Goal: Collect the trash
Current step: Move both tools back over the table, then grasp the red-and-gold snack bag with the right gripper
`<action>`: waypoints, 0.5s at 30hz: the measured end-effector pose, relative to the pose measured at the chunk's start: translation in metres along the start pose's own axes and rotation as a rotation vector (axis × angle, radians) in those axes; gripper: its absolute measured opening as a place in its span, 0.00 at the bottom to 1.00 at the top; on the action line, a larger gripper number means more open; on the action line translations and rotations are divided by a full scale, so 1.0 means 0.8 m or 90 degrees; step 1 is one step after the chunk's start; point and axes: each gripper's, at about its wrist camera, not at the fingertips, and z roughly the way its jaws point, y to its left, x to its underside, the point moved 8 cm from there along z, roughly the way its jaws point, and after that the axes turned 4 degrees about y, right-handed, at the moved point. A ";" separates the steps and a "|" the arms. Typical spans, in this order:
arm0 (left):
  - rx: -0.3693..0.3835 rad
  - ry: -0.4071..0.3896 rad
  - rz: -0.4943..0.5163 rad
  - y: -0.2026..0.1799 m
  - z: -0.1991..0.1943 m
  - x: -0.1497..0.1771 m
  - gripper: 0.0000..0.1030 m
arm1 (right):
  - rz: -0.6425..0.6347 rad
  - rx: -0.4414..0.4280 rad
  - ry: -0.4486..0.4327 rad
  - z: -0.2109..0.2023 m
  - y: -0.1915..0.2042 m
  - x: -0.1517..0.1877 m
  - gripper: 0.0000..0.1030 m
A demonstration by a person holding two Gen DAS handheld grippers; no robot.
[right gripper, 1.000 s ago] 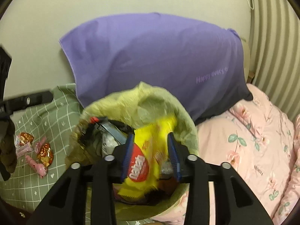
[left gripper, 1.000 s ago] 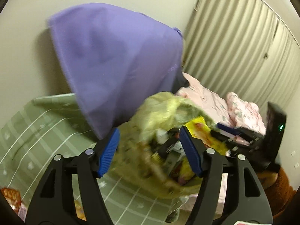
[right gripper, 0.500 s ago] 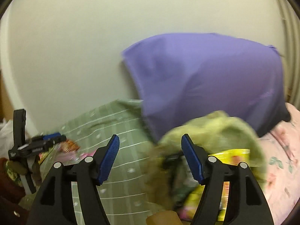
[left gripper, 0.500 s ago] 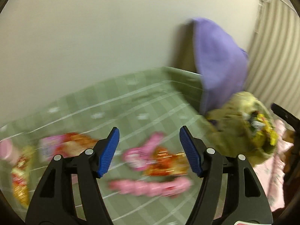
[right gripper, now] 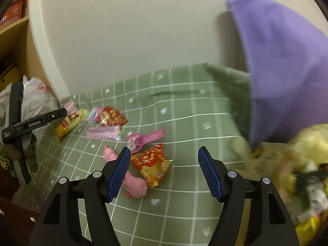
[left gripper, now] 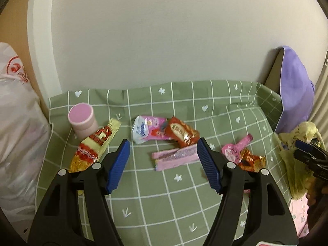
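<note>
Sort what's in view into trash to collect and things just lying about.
Trash job:
red snack wrapper
pink-and-white packet
pink wafer wrapper
yellow snack packet
red-gold wrapper
pink candy wrapper
yellow trash bag

Lying about:
purple pillow
pink cup
white plastic bag
pink plush toy

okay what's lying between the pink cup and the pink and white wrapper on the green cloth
A yellow and red snack packet lies between the pink cup and the pink and white wrapper, its top end beside the cup. The left wrist view shows it best.

Trash bag blurred, cut by edge
</note>
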 end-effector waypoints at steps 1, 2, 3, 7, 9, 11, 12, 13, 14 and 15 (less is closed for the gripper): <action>-0.001 0.005 0.002 -0.001 0.001 0.003 0.62 | -0.009 -0.006 0.005 0.011 0.004 -0.001 0.63; 0.001 0.015 0.003 -0.001 0.003 0.009 0.62 | -0.025 -0.016 0.013 0.024 0.010 -0.001 0.63; 0.002 0.023 0.004 -0.003 0.004 0.012 0.62 | -0.043 -0.026 0.026 0.038 0.015 0.000 0.63; 0.006 0.053 0.026 -0.012 0.014 0.031 0.62 | -0.083 -0.045 0.068 0.084 0.023 0.004 0.63; 0.009 0.067 0.042 -0.017 0.018 0.038 0.62 | -0.080 -0.065 0.096 0.105 0.023 0.007 0.63; 0.016 0.078 0.052 -0.022 0.021 0.044 0.62 | -0.086 -0.072 0.123 0.124 0.022 0.011 0.60; 0.018 0.080 0.055 -0.023 0.021 0.045 0.62 | -0.095 -0.062 0.135 0.131 0.020 0.014 0.58; 0.020 0.083 0.058 -0.024 0.021 0.046 0.62 | -0.102 -0.057 0.143 0.137 0.019 0.016 0.53; 0.021 0.084 0.059 -0.024 0.020 0.047 0.62 | -0.105 -0.056 0.150 0.141 0.018 0.019 0.52; 0.021 0.084 0.060 -0.023 0.020 0.047 0.62 | -0.103 -0.060 0.148 0.140 0.017 0.020 0.50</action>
